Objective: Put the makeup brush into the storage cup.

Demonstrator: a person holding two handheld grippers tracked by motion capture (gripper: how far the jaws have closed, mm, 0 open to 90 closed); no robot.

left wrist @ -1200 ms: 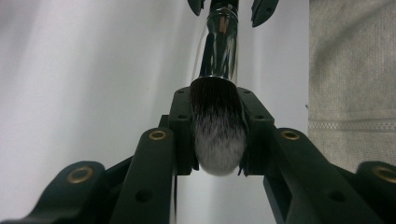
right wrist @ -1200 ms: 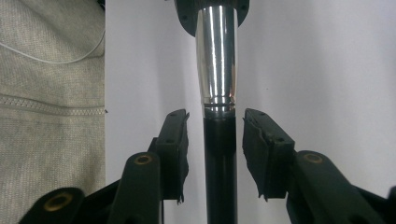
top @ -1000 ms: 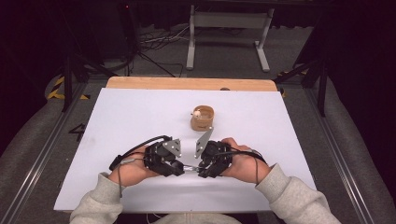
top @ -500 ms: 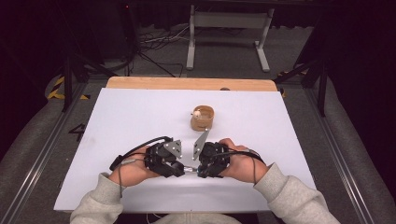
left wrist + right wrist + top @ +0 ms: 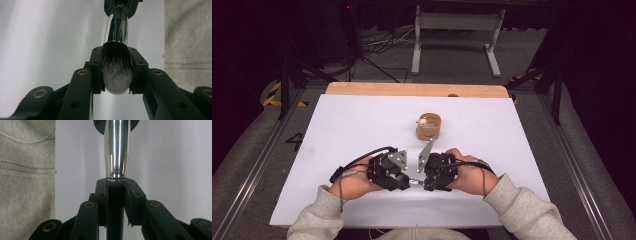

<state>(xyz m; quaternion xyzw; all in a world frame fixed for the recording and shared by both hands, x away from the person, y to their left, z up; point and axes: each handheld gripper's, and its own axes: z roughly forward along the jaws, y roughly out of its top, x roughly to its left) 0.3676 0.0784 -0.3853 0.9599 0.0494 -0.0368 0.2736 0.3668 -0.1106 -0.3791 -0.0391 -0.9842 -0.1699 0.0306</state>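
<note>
- We are holding two black two-jaw grippers near the front edge of the white table (image 5: 337, 130), one in each hand, their tips turned inward so that they are facing each other.
- Between them we are carrying one makeup brush with a shiny chrome ferrule, a dark handle and a dark, white-tipped bristle head (image 5: 116, 75); it is lying level just above the table, spanning the short gap between the two grippers.
- Our left gripper (image 5: 406, 179) is clamping the bristle head, and its jaws have just been easing apart slightly while still pressing on the bristles.
- Our right gripper (image 5: 423, 181) is closed tight on the dark handle, its jaws pressing on it just behind the ferrule.
- Our left hand (image 5: 354, 182) and right hand (image 5: 469, 175) are resting low over the table, knuckles up, with two grey sleeves coming in from the front edge.
- The left gripper view is showing us the bristles squeezed between the pads, with the ferrule running on to the other gripper beyond.
- The right gripper view is showing us the ferrule (image 5: 116, 152) from the handle end, with a grey sleeve beside it.
- Farther off, the high view is giving us one small round wooden cup (image 5: 428, 126) standing upright near the middle of the table, well apart from the brush, with something small and pale inside.
</note>
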